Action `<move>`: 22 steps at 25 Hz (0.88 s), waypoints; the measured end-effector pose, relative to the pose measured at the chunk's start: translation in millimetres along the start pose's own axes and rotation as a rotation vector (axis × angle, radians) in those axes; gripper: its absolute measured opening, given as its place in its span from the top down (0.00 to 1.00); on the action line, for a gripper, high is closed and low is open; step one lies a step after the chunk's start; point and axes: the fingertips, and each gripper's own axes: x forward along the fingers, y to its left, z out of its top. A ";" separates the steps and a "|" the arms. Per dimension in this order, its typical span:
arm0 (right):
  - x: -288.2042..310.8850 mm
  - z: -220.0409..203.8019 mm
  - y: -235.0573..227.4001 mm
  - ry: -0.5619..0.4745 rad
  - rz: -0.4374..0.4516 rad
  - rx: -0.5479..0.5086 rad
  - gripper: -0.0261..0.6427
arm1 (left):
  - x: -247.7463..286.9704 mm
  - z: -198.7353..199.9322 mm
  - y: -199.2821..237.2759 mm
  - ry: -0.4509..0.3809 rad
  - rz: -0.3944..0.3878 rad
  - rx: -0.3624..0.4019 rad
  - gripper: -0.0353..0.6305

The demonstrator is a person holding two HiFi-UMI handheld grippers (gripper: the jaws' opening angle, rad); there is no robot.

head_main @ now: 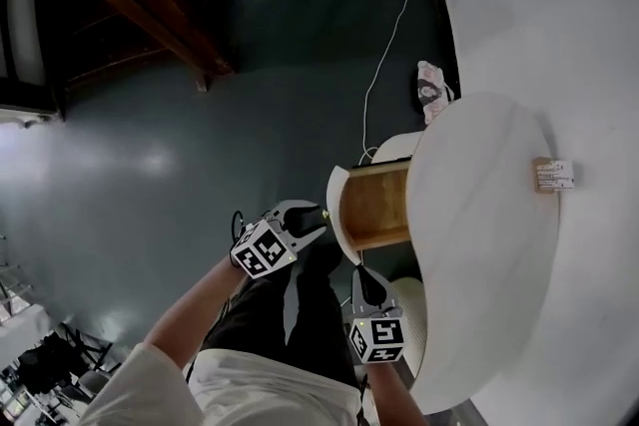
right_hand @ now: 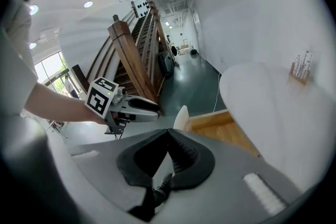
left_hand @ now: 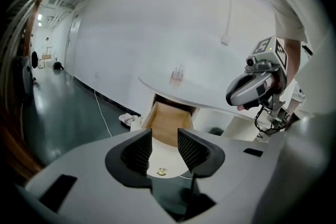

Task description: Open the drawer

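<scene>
Wooden drawer with curved white front (left_hand: 167, 122) stands drawn out just beyond the left gripper's (left_hand: 164, 150) open, empty jaws, right gripper's (right_hand: 168, 136) jaws closed on nothing; judged light, rigid, free-sliding, best taken by its small brass knob (left_hand: 161, 171).

Left hand-held gripper (left_hand: 164, 147) agape; right hand-held gripper (right_hand: 167, 132) closed.

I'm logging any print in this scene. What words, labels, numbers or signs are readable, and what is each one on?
No text here can be read.
Small card on the white tabletop: lines of print, too small to read.
Wrapper-like item on the floor: any print is blurred.
Marker cubes: black-and-white square patterns only, no words or numbers.
</scene>
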 end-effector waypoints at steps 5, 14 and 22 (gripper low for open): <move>-29.9 40.7 -4.3 -0.049 -0.052 0.052 0.94 | -33.8 50.3 -9.8 -0.015 0.005 -0.016 0.71; -84.8 103.9 0.0 -0.161 -0.133 0.080 0.94 | -80.6 122.3 -34.5 -0.038 0.026 -0.016 0.77; -156.6 139.7 0.2 -0.268 -0.226 0.077 0.94 | -120.8 178.3 -70.3 -0.067 0.020 0.052 0.84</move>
